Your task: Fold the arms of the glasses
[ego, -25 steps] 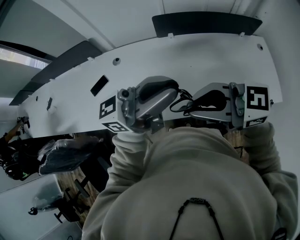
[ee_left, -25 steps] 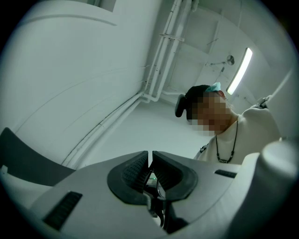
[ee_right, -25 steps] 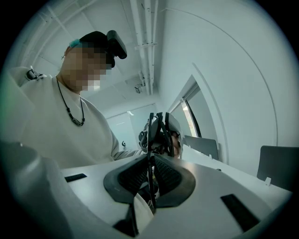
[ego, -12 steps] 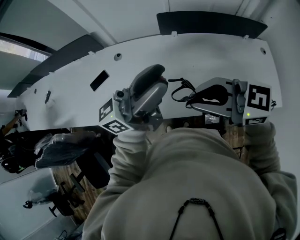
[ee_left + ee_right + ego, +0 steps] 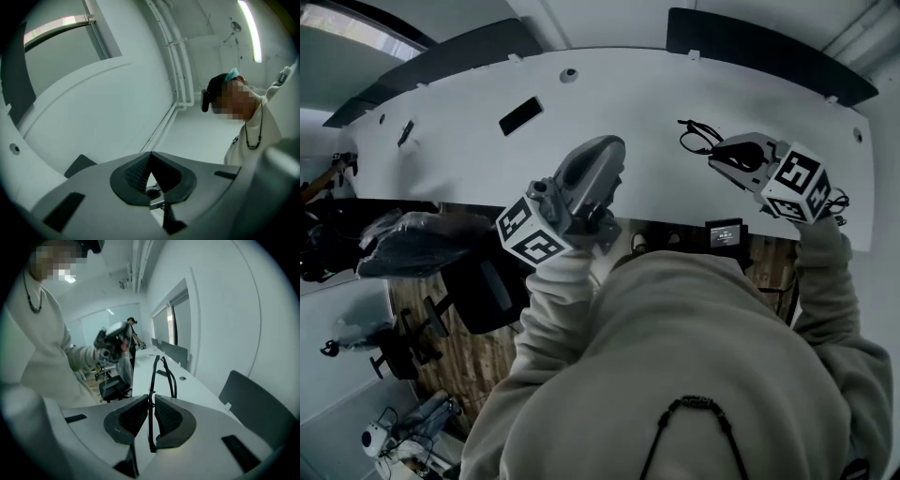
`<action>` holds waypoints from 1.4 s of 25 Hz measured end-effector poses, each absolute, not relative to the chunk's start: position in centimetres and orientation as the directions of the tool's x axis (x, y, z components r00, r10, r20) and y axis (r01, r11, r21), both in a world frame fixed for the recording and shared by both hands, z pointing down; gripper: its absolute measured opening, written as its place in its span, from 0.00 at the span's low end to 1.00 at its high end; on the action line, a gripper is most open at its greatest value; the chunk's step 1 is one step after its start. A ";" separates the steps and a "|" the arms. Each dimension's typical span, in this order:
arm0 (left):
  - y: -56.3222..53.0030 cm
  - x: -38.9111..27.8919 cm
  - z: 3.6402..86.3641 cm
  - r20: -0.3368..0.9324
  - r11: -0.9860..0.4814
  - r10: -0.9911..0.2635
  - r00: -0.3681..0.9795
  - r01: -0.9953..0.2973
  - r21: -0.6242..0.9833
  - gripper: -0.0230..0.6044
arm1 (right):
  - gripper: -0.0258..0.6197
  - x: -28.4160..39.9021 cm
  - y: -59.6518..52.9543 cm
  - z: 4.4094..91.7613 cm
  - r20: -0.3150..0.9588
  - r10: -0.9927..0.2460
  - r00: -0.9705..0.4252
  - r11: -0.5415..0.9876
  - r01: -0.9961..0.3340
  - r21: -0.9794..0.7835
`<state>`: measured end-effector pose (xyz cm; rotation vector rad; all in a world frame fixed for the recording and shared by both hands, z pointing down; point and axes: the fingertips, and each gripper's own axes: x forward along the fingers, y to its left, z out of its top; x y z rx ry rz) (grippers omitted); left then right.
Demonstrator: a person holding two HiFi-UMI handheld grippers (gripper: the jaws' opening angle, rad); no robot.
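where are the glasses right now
The glasses are pinched between the fingers of the right gripper, held over the white desk at the right side of the head view.

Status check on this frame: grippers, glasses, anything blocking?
Left gripper shut, empty, off the glasses. Right gripper shut on the glasses, over the white desk. Whether the arms are folded is unclear. No obstruction seen.

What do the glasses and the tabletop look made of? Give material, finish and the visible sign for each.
Glasses: probably black plastic, slightly glossy. The rims and arms are thin and uniformly dark, so coated metal cannot be ruled out.
Tabletop: likely white laminate, smooth and matte, judging by its even colour without grain.
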<state>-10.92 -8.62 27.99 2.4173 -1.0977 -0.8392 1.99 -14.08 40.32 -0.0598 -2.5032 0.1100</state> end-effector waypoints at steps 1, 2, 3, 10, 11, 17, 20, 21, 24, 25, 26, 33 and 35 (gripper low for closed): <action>-8.1 -11.0 28.0 -0.364 -0.631 -0.772 0.521 -0.560 0.537 0.05 | 0.13 2.0 -14.7 42.4 0.629 0.062 -0.775 0.996 0.007 -0.089; -7.6 -11.0 28.1 -0.355 -0.625 -0.776 0.521 -0.566 0.537 0.05 | 0.13 2.1 -15.1 44.5 0.662 0.061 -0.747 0.996 -0.001 -0.093; -7.2 -10.9 28.4 -0.340 -0.618 -0.781 0.523 -0.577 0.534 0.05 | 0.13 2.2 -15.5 46.7 0.690 0.064 -0.721 0.995 -0.010 -0.102; -5.0 -11.5 30.0 -0.256 -0.555 -0.826 0.502 -0.647 0.523 0.05 | 0.13 1.2 -16.4 59.9 0.834 0.098 -0.542 0.995 0.048 -0.086; -4.6 -11.6 30.1 -0.257 -0.550 -0.830 0.495 -0.649 0.526 0.05 | 0.13 1.1 -16.2 61.5 0.847 0.106 -0.520 0.994 0.079 -0.075; -2.3 -13.0 30.0 -0.263 -0.521 -0.851 0.454 -0.671 0.527 0.05 | 0.13 0.4 -14.5 68.6 0.893 0.170 -0.418 0.964 0.259 -0.062; -1.7 -12.8 31.5 -0.180 -0.479 -0.871 0.457 -0.710 0.516 0.05 | 0.13 0.1 -13.6 71.0 0.895 0.215 -0.392 0.957 0.265 -0.114; -1.3 -12.9 31.6 -0.175 -0.475 -0.873 0.456 -0.710 0.519 0.05 | 0.13 0.0 -13.1 71.5 0.895 0.229 -0.383 0.952 0.278 -0.125; -0.4 -13.2 31.9 -0.164 -0.462 -0.879 0.448 -0.714 0.526 0.05 | 0.13 0.1 -11.6 73.0 0.900 0.263 -0.348 0.935 0.322 -0.149; -0.2 -13.3 32.0 -0.162 -0.458 -0.881 0.445 -0.715 0.529 0.05 | 0.13 0.2 -11.3 73.4 0.900 0.271 -0.340 0.932 0.326 -0.158; -0.1 -13.4 32.0 -0.161 -0.455 -0.883 0.442 -0.715 0.531 0.05 | 0.13 0.3 -11.1 73.6 0.900 0.277 -0.335 0.931 0.326 -0.165; 0.7 -14.3 32.9 -0.127 -0.422 -0.897 0.424 -0.731 0.536 0.05 | 0.13 0.0 -10.7 74.1 0.902 0.285 -0.324 0.929 0.327 -0.175; 0.7 -14.3 33.1 -0.130 -0.424 -0.895 0.426 -0.725 0.544 0.04 | 0.13 -0.3 -10.7 74.2 0.899 0.292 -0.326 0.928 0.323 -0.184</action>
